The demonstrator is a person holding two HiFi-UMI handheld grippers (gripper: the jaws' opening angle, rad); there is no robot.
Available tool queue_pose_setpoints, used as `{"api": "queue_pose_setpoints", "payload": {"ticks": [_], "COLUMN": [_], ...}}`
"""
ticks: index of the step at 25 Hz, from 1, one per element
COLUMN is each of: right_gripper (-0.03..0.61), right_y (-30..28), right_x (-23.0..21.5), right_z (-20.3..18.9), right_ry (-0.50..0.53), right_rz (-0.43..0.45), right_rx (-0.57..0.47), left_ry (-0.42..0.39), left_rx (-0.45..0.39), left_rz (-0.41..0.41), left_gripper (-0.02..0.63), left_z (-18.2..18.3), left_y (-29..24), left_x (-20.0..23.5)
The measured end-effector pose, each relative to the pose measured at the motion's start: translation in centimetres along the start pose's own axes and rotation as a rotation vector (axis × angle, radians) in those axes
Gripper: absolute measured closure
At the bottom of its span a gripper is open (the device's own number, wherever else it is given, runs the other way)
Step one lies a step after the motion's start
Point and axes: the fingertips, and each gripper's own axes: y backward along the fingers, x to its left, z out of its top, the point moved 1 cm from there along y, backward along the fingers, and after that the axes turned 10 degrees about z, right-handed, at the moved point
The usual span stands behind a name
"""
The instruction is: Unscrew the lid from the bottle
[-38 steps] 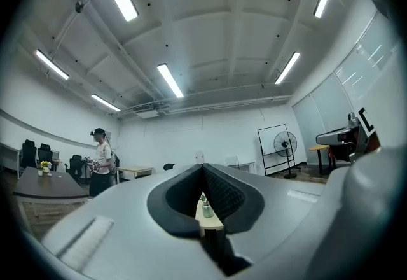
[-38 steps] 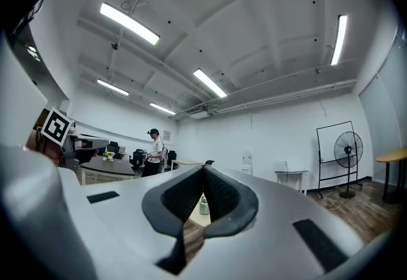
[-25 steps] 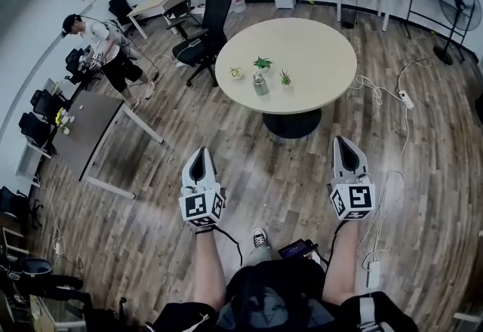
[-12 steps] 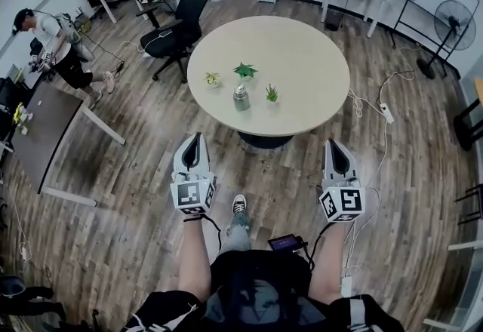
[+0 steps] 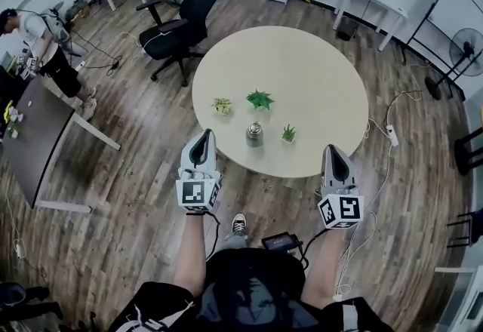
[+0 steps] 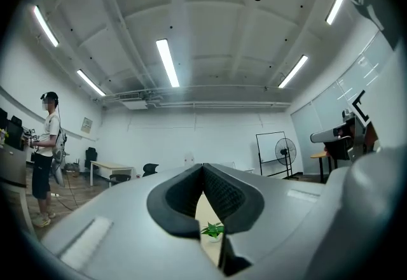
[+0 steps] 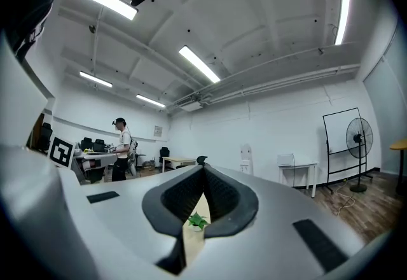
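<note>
**Operator:** Where do the tongs stand?

**Spotter:** Nearest, you stand on the wood floor [image 5: 136,172] with one shoe [image 5: 238,224] showing between your arms. You hold both tools out in front of you, tips near the rim of the round table [image 5: 317,74]. Your left gripper [image 5: 203,136] has its jaws pressed together on nothing. Your right gripper [image 5: 335,151] is the same, closed and empty. Each gripper's own camera shows only a sliver of tabletop and a green plant past its pads.

**Operator:** And the bottle?

**Spotter:** The bottle [image 5: 254,133] stands upright near the table's near edge, lid on, apart from both your grippers and roughly between them. A small potted plant [image 5: 288,133] sits just beside it on your right. A pale plant [image 5: 222,106] and a leafy green plant [image 5: 260,99] stand a little farther in.

**Operator:** Beyond the table?

**Spotter:** A black office chair [image 5: 185,2] stands past the far left rim. A person [image 5: 45,44] works at a desk far left, and a pedestal fan [image 5: 468,47] stands far right.
</note>
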Motion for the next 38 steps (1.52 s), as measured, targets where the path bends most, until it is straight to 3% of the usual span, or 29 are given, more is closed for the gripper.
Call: {"api": "queue_pose_setpoints", "payload": {"ticks": [5, 12, 15, 19, 24, 32, 38], "right_gripper": [0.574, 0.574, 0.574, 0.574, 0.574, 0.574, 0.574], "right_y": [-2.2, -4.8, -5.7, -5.6, -5.1, -3.8, -3.2], "right_x": [-3.6, -6.8, -6.8, -7.4, -8.3, -8.0, -8.1], "right_z": [0.8, 0.2, -0.3, -1.1, -2.8, -5.6, -7.0], "right_ry": [-0.018, -0.049, -0.03, -0.042, -0.074, -0.063, -0.069], "right_rz": [-0.005, 0.057, 0.098, 0.111, 0.108, 0.112, 0.108], "right_rx": [-0.031, -0.009, 0.027, 0.058, 0.084, 0.198, 0.248], "left_ry": [-0.011, -0.028, -0.037, -0.033, -0.013, -0.006, 0.029], "left_rx": [-0.004, 0.021, 0.019, 0.008, 0.068, 0.289, 0.419], "left_rz": [-0.003, 0.018, -0.012, -0.107, -0.133, -0.159, -0.137], "left_gripper": [0.611, 0.594, 0.481, 0.195, 0.171, 0.167, 0.167], "left_z": [-1.9, -3.0, -3.7, -5.1, -11.0, -24.6, -31.4], "left_y": [-3.7, -5.6, -6.4, -7.5, -8.7, -8.7, -9.0], "left_x": [-1.5, -3.4, -4.5, -6.9, -8.7, -10.2, -11.8]}}
